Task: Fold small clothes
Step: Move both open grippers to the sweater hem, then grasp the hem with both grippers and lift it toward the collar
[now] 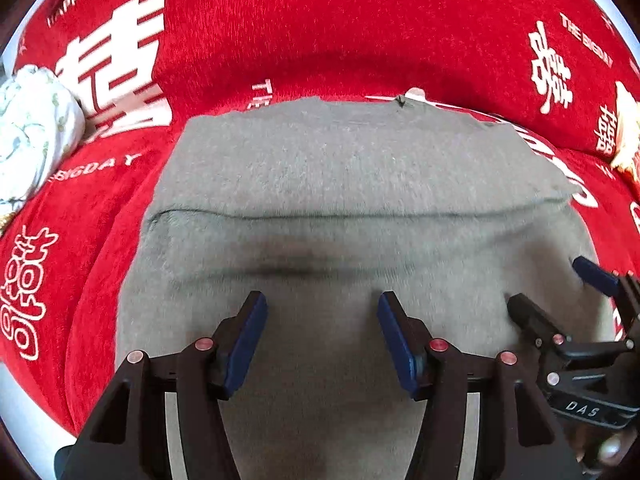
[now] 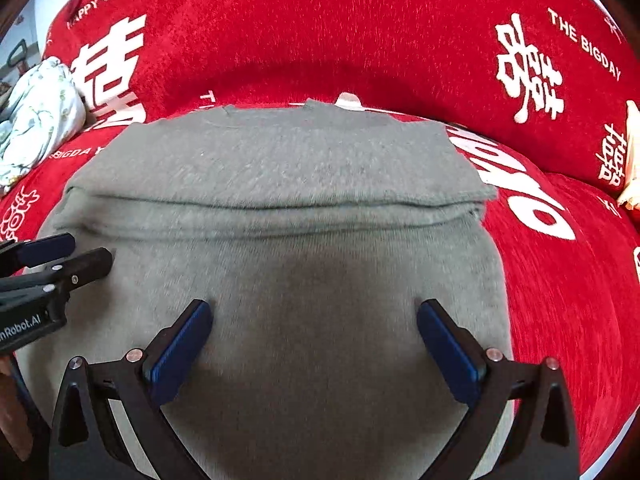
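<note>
A grey knit sweater [image 2: 280, 184], partly folded, lies flat on a red wedding-print sofa cover [image 2: 360, 40]. Over the sweater's near half, the left gripper [image 1: 322, 308] and right gripper [image 2: 314, 316] hang released, empty. A white floral cloth bundle [image 1: 32, 128] sits left of the sweater.

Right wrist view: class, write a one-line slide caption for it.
Open right gripper over a half-folded grey garment on a red printed cover, left gripper alongside.
</note>
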`<state>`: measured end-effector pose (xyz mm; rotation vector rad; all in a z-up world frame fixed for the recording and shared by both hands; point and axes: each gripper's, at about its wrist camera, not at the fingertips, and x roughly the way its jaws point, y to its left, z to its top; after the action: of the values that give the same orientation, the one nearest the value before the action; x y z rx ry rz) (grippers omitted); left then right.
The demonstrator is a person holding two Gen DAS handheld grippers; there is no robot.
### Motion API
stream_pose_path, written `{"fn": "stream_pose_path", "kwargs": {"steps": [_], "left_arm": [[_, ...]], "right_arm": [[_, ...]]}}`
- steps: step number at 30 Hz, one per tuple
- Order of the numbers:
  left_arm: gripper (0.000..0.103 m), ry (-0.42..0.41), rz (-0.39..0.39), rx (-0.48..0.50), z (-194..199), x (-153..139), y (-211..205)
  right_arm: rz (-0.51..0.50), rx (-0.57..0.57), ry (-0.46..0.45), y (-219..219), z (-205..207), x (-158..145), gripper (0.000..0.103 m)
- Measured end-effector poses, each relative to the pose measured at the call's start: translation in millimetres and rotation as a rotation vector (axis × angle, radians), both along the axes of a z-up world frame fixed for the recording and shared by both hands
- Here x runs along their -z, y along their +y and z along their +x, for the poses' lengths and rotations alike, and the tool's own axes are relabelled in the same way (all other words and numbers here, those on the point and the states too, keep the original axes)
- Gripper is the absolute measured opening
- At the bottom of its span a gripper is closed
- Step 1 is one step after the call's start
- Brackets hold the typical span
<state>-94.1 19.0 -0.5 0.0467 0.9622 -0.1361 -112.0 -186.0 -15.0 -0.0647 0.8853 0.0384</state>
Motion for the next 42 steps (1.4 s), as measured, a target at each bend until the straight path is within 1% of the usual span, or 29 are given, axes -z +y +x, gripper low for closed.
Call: {"fn": "stream_pose_path", "kwargs": {"steps": [2,4,6,7,9,12,22,23,24,25,26,27,31,33,34,37,39,41,42], "left_arm": [[0.06,-0.007,0.004,0.006,-8.6,0.2,-0.3],[0.063,-0.01,0.001,0.01,-16.8,0.8,1.1],[0.08,-0.01,-0.006,0.002,-23.9,2.8,4.3],[0.082,-0.01,-0.012,-0.004,-27.5,4.6,6.1],[0.082,-0.028,-0.02,-0.005,-36.4,7.0,8.8],[0.082,-0.043,-0.008,0.002,-47.5,8.3,8.2],[0.082,-0.024,-0.008,0.018,-72.9,10.3,12.7],[0.085,-0.021,-0.004,0.02,-76.3,11.0,13.1],[0.097,-0.006,0.008,0.016,-79.3,13.0,13.7],[0.103,0.014,0.013,0.005,-80.1,15.4,15.0],[0.103,0.043,-0.001,-0.005,-81.7,19.4,19.0],[0.103,0.051,-0.026,-0.004,-85.4,20.7,23.9],[0.103,0.096,-0.017,0.023,-101.2,24.2,32.3],[0.103,0.117,-0.037,0.0,-112.7,24.9,47.0],[0.103,0.119,-0.052,-0.018,-116.8,24.9,54.1],[0.103,0.151,-0.129,-0.112,-127.3,30.8,87.5],[0.103,0.192,-0.172,-0.157,-130.9,41.1,102.4],[0.103,0.245,-0.175,-0.155,-131.3,53.3,104.0],[0.103,0.276,-0.175,-0.134,-131.6,61.1,99.9]], "right_arm": [[-0.002,-0.008,-0.027,0.6,-9.1,1.5,0.102],[-0.001,-0.015,-0.054,0.5,-20.3,2.9,0.102],[-0.001,-0.014,-0.071,-0.1,-28.4,3.7,0.102],[0.0,-0.015,-0.078,-0.2,-33.4,4.0,0.102],[0.005,-0.016,-0.085,-0.9,-41.0,4.2,0.102],[-0.003,-0.03,-0.09,-0.9,-52.8,5.4,0.102],[-0.018,-0.015,-0.061,-0.5,-83.7,8.6,0.102],[-0.02,-0.015,-0.054,-1.0,-86.5,8.9,0.102],[-0.023,-0.017,-0.044,-1.3,-88.8,9.3,0.102],[-0.028,-0.021,-0.027,-1.4,-92.2,9.6,0.102],[-0.031,-0.027,-0.013,-1.5,-94.7,9.6,0.102],[-0.034,-0.034,-0.002,-2.1,-96.4,9.9,0.102],[-0.064,-0.081,0.047,-4.9,-113.0,12.4,0.102],[-0.084,-0.101,0.061,-7.8,-125.2,13.7,0.103],[-0.08,-0.091,0.06,-13.8,-134.6,14.1,0.103],[-0.017,-0.026,0.074,-39.0,-154.1,17.8,0.103],[0.026,0.03,0.112,-55.7,-161.9,23.8,0.103],[0.075,0.057,0.157,-65.5,-163.0,29.9,0.103],[0.105,0.059,0.177,-68.3,-162.9,32.8,0.103]]}}
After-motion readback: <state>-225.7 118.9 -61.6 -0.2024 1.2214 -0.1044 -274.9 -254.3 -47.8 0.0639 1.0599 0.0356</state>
